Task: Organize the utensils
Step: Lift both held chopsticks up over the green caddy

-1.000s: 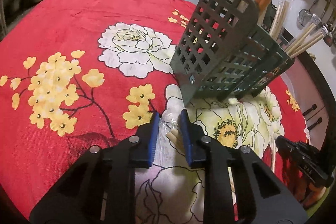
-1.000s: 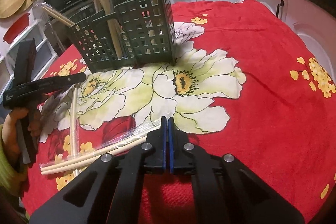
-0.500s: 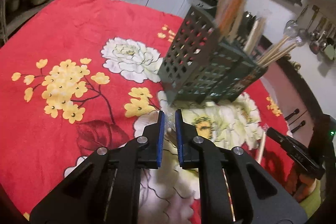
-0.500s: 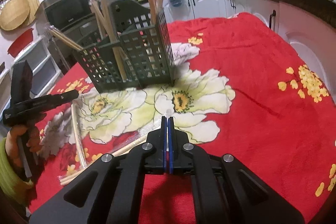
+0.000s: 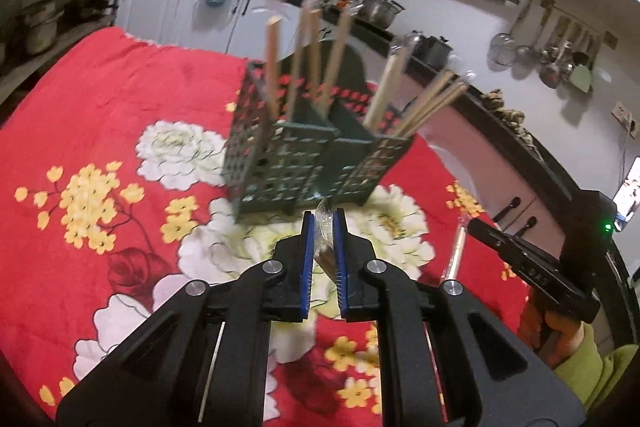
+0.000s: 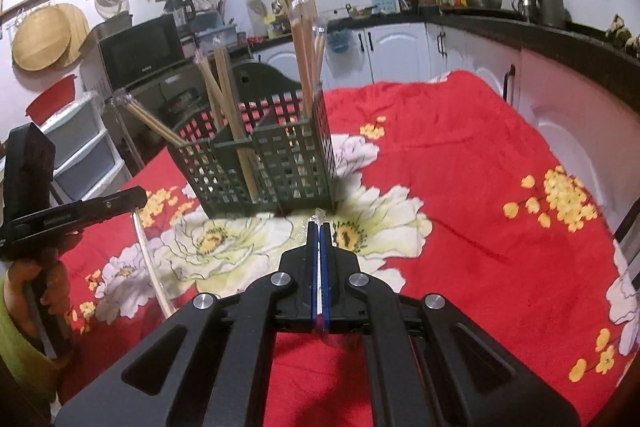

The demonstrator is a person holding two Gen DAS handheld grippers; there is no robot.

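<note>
Left hand-held gripper (image 5: 323, 227), just closed, pinches plastic-wrapped chopsticks (image 5: 325, 254) at lower centre; right hand-held gripper (image 6: 319, 229) clamps the wrapper's other end, below the green holder (image 6: 276, 163) at frame centre.

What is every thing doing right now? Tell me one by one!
left gripper: just closed on one end of the wrapped chopsticks.
right gripper: shut on the clear wrapper's other end.
wrapped chopsticks: pinched at both ends.
green basket: upright on the cloth, chopsticks standing in its compartments.
red flowered cloth: spread flat.
</note>
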